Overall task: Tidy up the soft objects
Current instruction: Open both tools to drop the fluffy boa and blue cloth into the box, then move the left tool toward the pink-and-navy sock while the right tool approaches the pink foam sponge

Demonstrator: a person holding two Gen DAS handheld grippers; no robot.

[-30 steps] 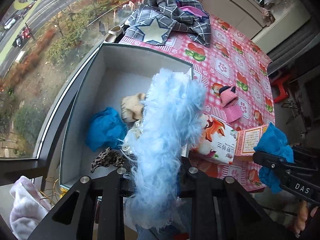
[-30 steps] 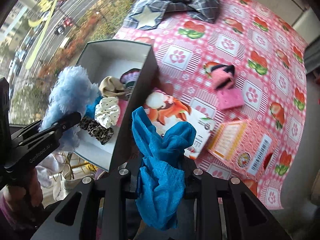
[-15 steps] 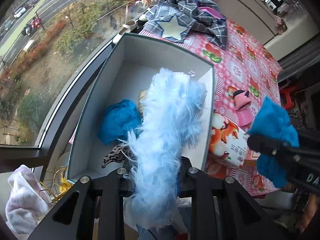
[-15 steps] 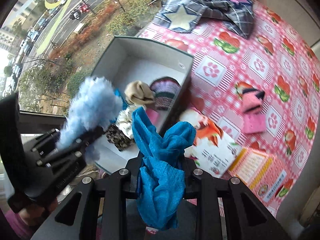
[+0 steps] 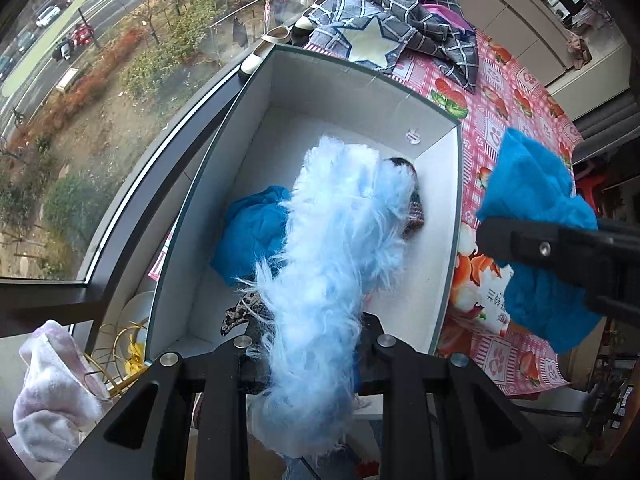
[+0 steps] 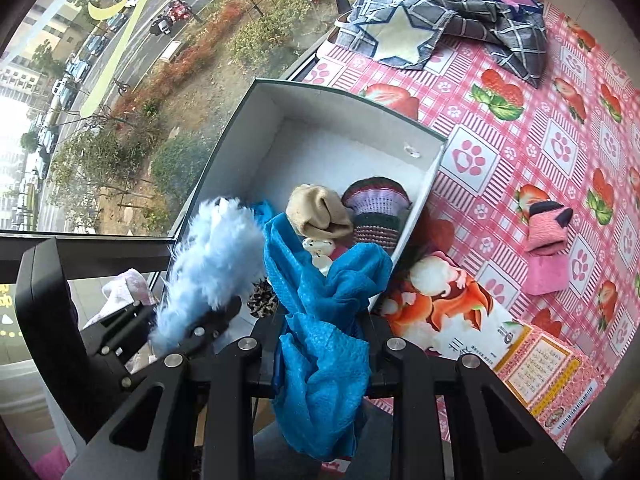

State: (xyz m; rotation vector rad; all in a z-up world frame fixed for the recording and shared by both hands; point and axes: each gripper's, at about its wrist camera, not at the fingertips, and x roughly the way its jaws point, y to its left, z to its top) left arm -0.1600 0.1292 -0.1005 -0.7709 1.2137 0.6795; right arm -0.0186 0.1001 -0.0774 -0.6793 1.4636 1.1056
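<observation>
My left gripper (image 5: pixel 312 340) is shut on a fluffy light-blue piece (image 5: pixel 340 240) and holds it above the near end of the open grey box (image 5: pixel 352 68). My right gripper (image 6: pixel 320 344) is shut on a blue cloth (image 6: pixel 320 320) and hovers over the box's near right corner; it shows in the left wrist view (image 5: pixel 536 216) at the right. Inside the box (image 6: pixel 344 96) lie a blue cloth (image 5: pixel 252 232), a beige sock (image 6: pixel 318 212), a striped knit piece (image 6: pixel 376 212) and a leopard-print scrunchie (image 6: pixel 262 300).
A pink sock (image 6: pixel 546 236) lies on the pink strawberry tablecloth (image 6: pixel 520 140) right of the box. A printed carton (image 6: pixel 472 320) lies against the box's right wall. A plaid garment with a star (image 6: pixel 432 12) sits at the far end. A window is on the left.
Both grippers have moved forward over the box with their loads. The right gripper has come closer to the left one, now beside the box's right wall.
</observation>
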